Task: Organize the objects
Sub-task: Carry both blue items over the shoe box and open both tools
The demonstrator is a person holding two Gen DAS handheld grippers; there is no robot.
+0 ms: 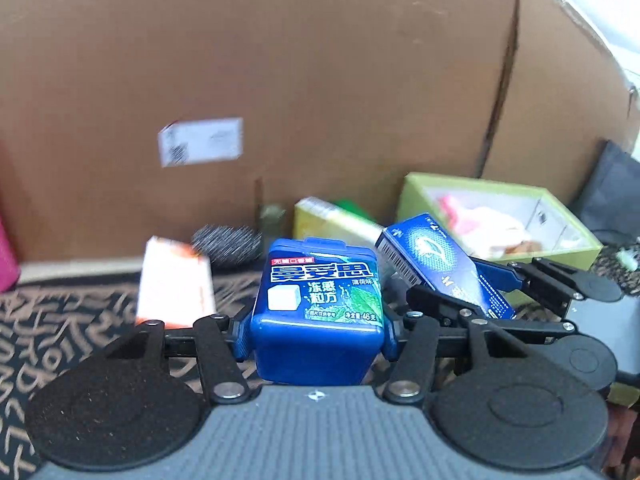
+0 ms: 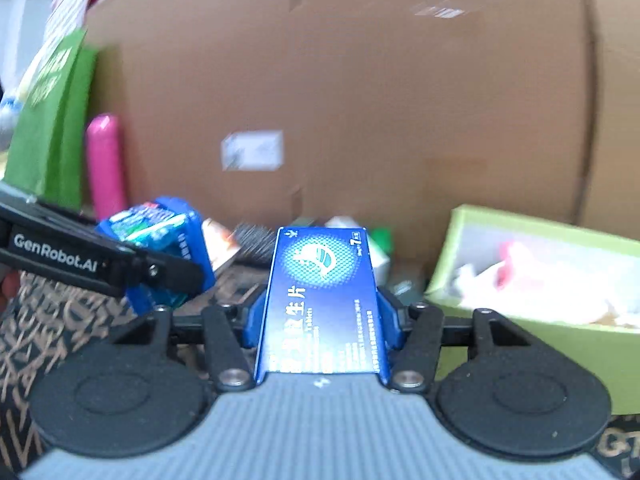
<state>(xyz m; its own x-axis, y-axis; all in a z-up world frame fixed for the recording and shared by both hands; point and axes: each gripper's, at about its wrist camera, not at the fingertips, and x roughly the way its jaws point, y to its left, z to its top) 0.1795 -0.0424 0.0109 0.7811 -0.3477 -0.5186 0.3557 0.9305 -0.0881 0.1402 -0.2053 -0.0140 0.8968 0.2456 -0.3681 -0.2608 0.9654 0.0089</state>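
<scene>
left gripper [image 1: 318, 332]: jaws closed against both sides of the blue gum tub [image 1: 318, 308], tub upright, lifted clear of the patterned cloth [image 1: 48, 340]. orange-white box [image 1: 174, 282] lies on the cloth behind and to the left.

right gripper [image 2: 322, 320]: jaws closed on the flat blue tablet box [image 2: 322, 300], long face up, box pointing forward. the two held items sit near each other, not touching as far as the views show.

further right: green tray [image 2: 532, 328], open, already holding pale and pink items, resting beside the large cardboard box [image 2: 360, 80].

judgement: carry step, both picks done. next move calls for bringing each item over the tray wall and opening only once it is low inside.
</scene>
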